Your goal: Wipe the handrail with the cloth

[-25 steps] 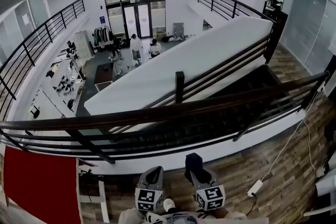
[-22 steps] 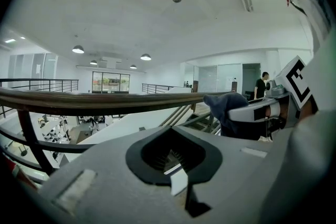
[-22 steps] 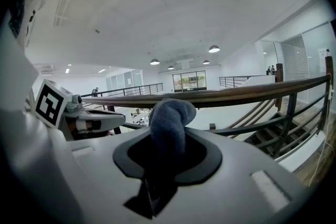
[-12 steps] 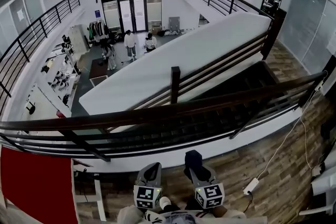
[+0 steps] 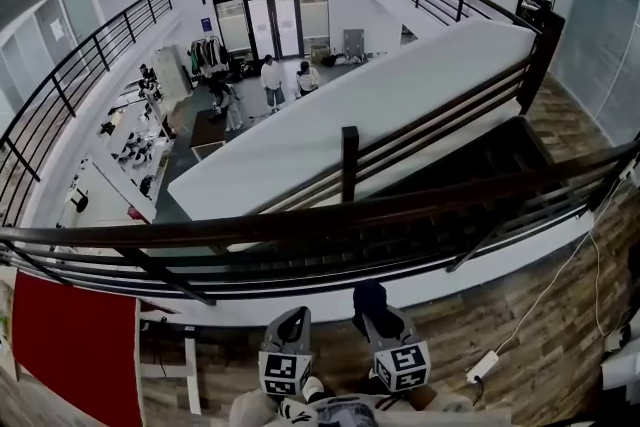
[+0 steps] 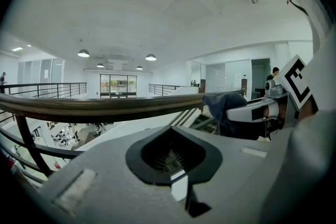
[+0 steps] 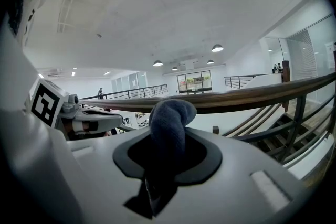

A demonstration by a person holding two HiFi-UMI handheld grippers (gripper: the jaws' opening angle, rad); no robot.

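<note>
Looking down in the head view, the person is holding both tools low at bottom centre. The left gripper (image 5: 292,323) is showing its jaws drawn together with nothing in them, while the right gripper (image 5: 372,307) is pinching a dark blue cloth (image 5: 368,295) that is bunching over its tip. The handrail (image 5: 300,218) is lying above them in the frame, its long axis running from the left edge to the right edge and rising slightly at the right, apart from both tips. The right gripper is sitting a touch nearer, so I am judging that the cloth needs to go forward and up onto the rail, then along its length. In the left gripper view, the left gripper (image 6: 170,155) is presenting closed, ribbed pads and no load. The handrail (image 6: 105,105) is crossing the frame just above it as a smooth, rounded brown wooden bar with a dull sheen, carried on dark metal posts, and the right gripper (image 6: 252,113) with the cloth (image 6: 223,107) is showing at centre right. In the right gripper view, the right gripper (image 7: 168,157) is clamping shut on the cloth (image 7: 170,113), a soft, napped fabric standing up as a rolled lump. The handrail (image 7: 252,98) is stretching behind it toward the right edge, and the left gripper (image 7: 84,120) is sitting at centre left.
</note>
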